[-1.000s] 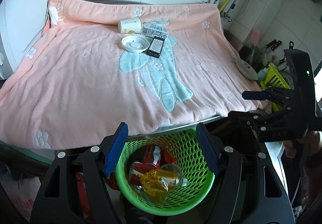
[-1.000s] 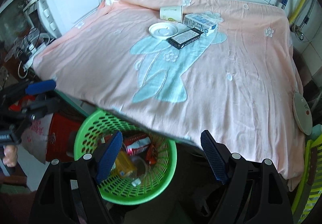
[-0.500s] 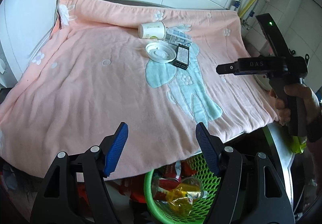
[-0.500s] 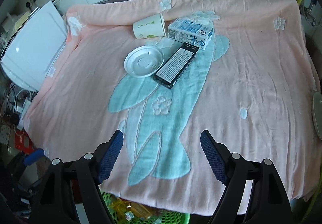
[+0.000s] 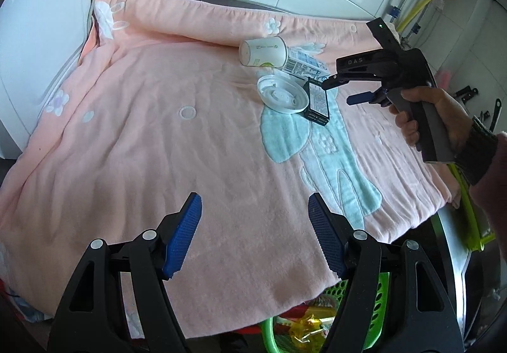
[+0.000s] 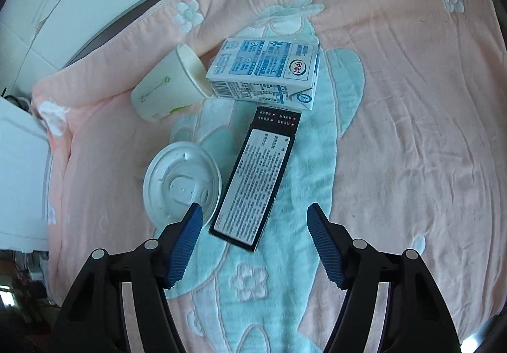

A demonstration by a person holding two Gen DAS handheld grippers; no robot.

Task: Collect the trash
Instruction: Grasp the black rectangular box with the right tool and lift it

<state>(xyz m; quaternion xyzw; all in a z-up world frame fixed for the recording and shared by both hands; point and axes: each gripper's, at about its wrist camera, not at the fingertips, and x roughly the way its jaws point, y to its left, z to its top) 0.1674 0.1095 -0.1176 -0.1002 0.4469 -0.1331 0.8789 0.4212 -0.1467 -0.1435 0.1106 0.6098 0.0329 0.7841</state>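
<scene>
Right gripper (image 6: 255,227): jaws spread wide, holding nothing, poised over the near end of the black box (image 6: 258,175). Left gripper (image 5: 253,221): jaws likewise apart, empty, above bare pink blanket (image 5: 142,137), well short of the box.

Black box: flat, oblong, black with a white printed label; lies on the blanket's teal figure, long axis running from the right gripper toward the milk carton (image 6: 264,72).

Milk carton: white and blue, on its side, touching the box's far end.

Paper cup (image 6: 168,88): tipped over, mouth against the carton, left of it.

White lid (image 6: 182,183): round, just beside the box's left edge.

Green basket (image 5: 370,315): below the blanket's near edge.
</scene>
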